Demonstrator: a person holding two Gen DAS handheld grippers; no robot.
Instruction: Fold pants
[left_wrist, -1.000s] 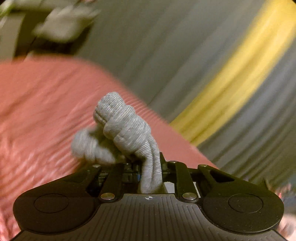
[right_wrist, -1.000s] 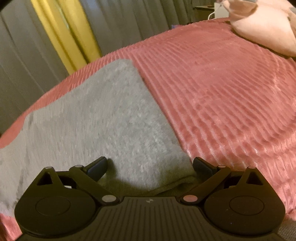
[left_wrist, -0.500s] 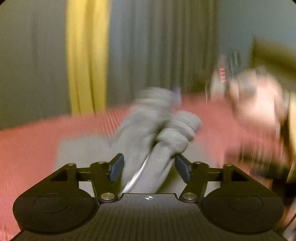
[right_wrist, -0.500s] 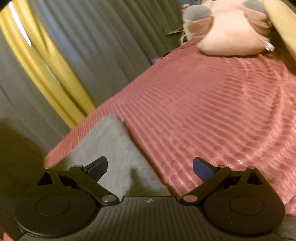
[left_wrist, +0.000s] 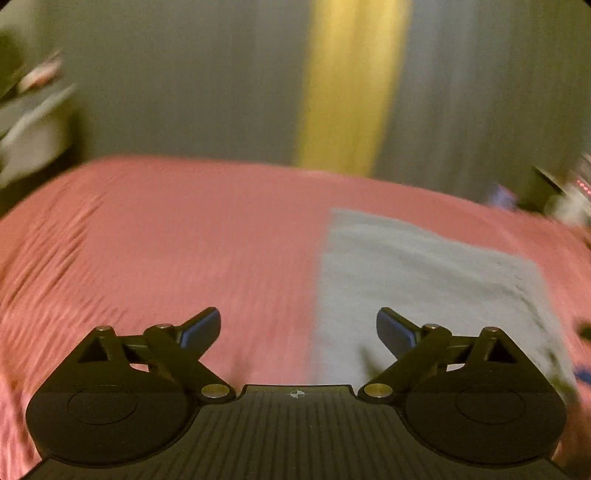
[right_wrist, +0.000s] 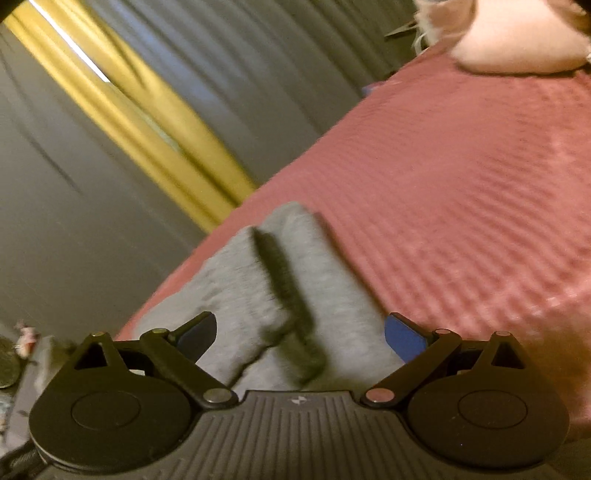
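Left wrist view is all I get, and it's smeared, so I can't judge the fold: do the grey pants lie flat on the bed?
Observer: In the right wrist view the grey pants lie on the pink bedspread in two lobes, with a dark line running between them. I cannot tell whether it is a fold or a shadow.
Operator: Is the right hand-held gripper gripping them?
Observer: No. The right hand-held gripper is closing, but its jaws are wide apart. The pants show between the pads, and neither pad presses on the cloth.
Operator: Anything else on the bed?
Observer: A pale pink cushion sits at the far end, apart from the pants.
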